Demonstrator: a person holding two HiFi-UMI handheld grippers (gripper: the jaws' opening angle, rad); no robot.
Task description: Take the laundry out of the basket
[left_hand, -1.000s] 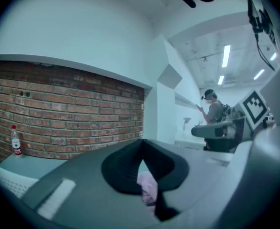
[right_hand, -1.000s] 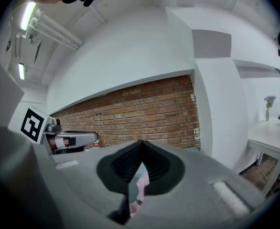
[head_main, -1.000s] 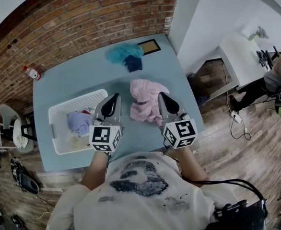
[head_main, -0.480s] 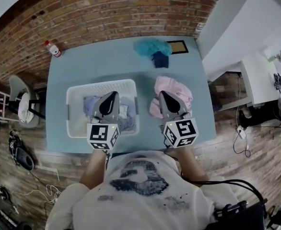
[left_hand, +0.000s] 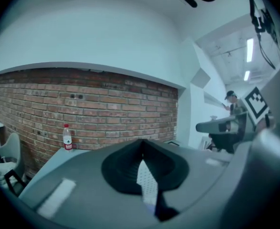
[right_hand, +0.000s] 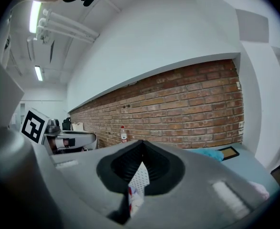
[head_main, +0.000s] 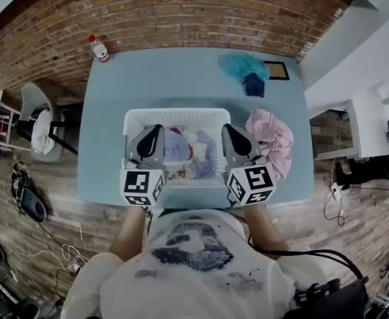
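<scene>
Everything is evenly bright under white ceiling tube lamps [right_hand: 36, 14]. Fisheye bows the red brick wall [head_main: 181, 12], corners go black, my right gripper [right_hand: 141, 143] blurs up close.

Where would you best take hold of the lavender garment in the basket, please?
I'd pinch the bunched top of the lavender garment from straight above: it lies crumpled and uppermost, and the basket walls would likely block a sideways approach.

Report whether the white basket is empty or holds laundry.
Holds laundry: lavender, white and red-patterned clothes lie inside the white basket.
</scene>
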